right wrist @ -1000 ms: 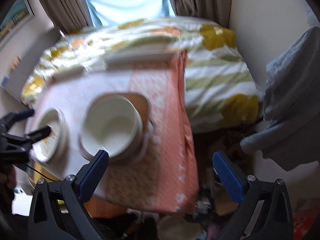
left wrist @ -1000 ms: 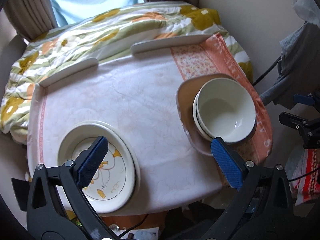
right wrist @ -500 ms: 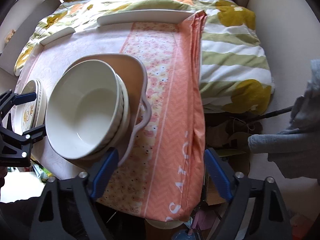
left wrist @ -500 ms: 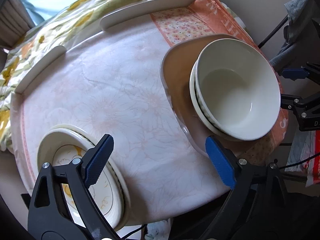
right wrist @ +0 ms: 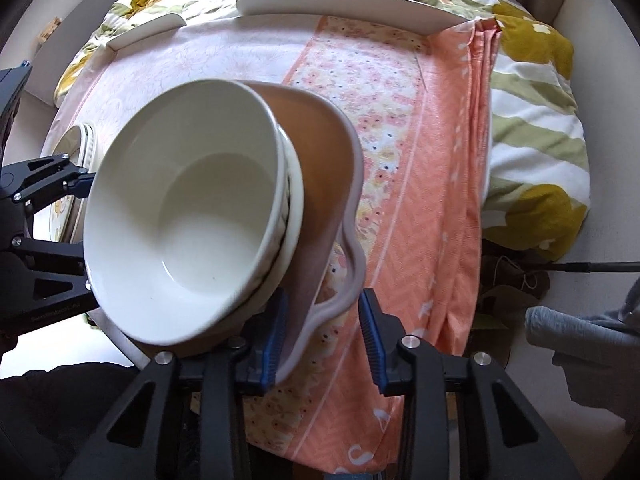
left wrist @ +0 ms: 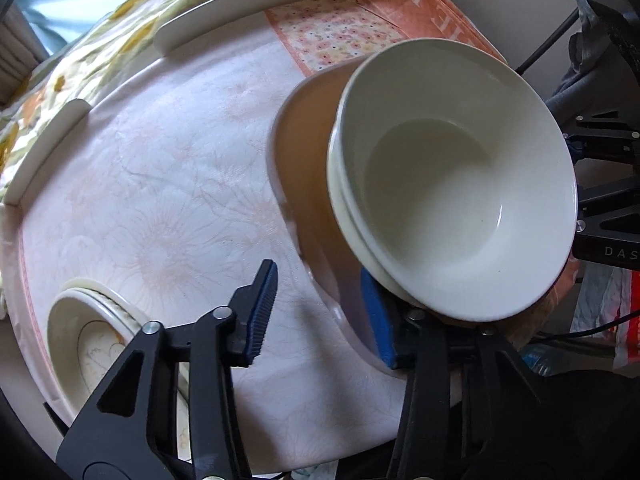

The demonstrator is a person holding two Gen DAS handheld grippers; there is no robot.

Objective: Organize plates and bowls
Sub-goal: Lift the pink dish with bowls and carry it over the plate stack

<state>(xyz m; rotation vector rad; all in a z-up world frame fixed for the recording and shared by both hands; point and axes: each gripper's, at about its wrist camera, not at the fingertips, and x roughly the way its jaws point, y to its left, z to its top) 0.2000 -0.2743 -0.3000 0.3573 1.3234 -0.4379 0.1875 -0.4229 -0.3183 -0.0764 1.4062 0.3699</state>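
A brown tray (left wrist: pixel 308 140) (right wrist: pixel 320 140) with a pale rim carries a stack of white bowls (left wrist: pixel 440 184) (right wrist: pixel 192 208). My left gripper (left wrist: pixel 320 316) straddles the tray's left rim and its jaws are closing. The right pad lies inside the tray under the bowls, while the left pad stands clear of the rim. My right gripper (right wrist: pixel 322 334) straddles the tray's lobed right rim, also closing. Its left pad is against the inner wall, and a gap shows at its right pad. A stack of yellow-patterned plates (left wrist: pixel 92 344) (right wrist: pixel 80 148) sits at the table's left.
White curved rails (left wrist: pixel 256 8) (right wrist: pixel 340 4) line the table's far edge, with a floral quilt (right wrist: pixel 536 120) beyond. An orange cloth (right wrist: pixel 440 200) hangs over the right side. A grey garment (right wrist: pixel 580 328) and cables lie off to the right.
Both grippers came down from above the table to the tray's opposite rims. Their jaws narrowed from wide open to a small gap around each rim.
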